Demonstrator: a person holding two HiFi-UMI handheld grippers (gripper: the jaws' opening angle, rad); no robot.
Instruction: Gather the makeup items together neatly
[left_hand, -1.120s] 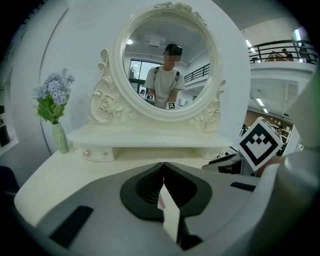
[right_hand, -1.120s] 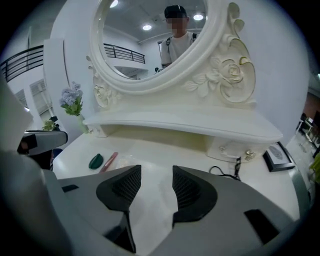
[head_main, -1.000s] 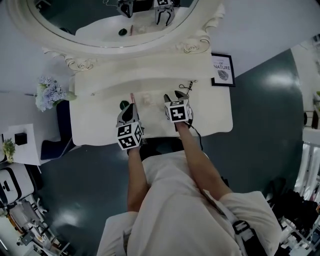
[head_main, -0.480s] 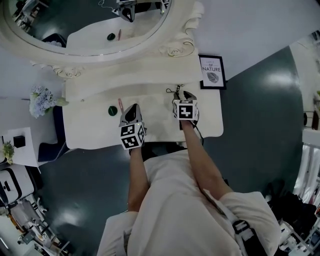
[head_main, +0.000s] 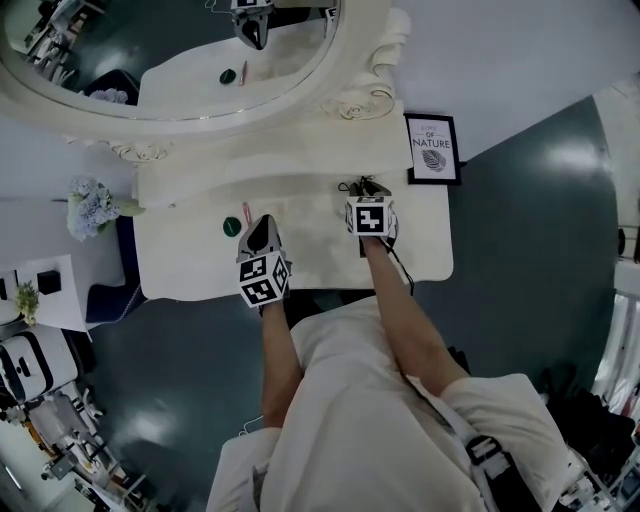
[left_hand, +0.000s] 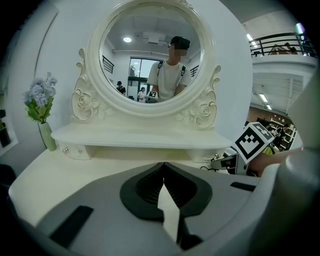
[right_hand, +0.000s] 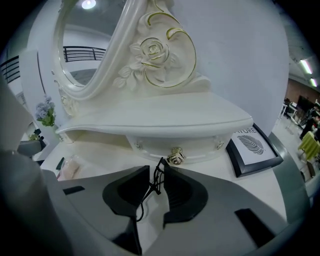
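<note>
1. Flowers (head_main: 95, 203) stand at the far left edge of the white table (head_main: 190, 262), below the oval mirror (head_main: 170, 50).
2. A small pot (head_main: 231, 227), dark green and round from above, sits on the table top left of centre. Just beside it lies a thin pink stick (head_main: 246, 213), pointing toward the mirror.
3. The left gripper (left_hand: 162, 165) has its jaws together with nothing between them. In the head view it (head_main: 260, 230) is just to the right of the pink stick.
4. The right gripper (right_hand: 155, 172) is at the table's rear, right of centre (head_main: 362, 190). Its jaws are closing and are about half apart. A black wire thing stands in the gap and is not pressed by both pads.
5. The black wire thing (right_hand: 151, 186) is thin, dark and looped. It lies on the table in front of the drawer knob (right_hand: 175, 158) under the shelf, and part of it shows past the jaw tips (head_main: 352, 184).
6. A black-framed picture (head_main: 433, 148) of a leaf sits at the table's right rear corner.
</note>
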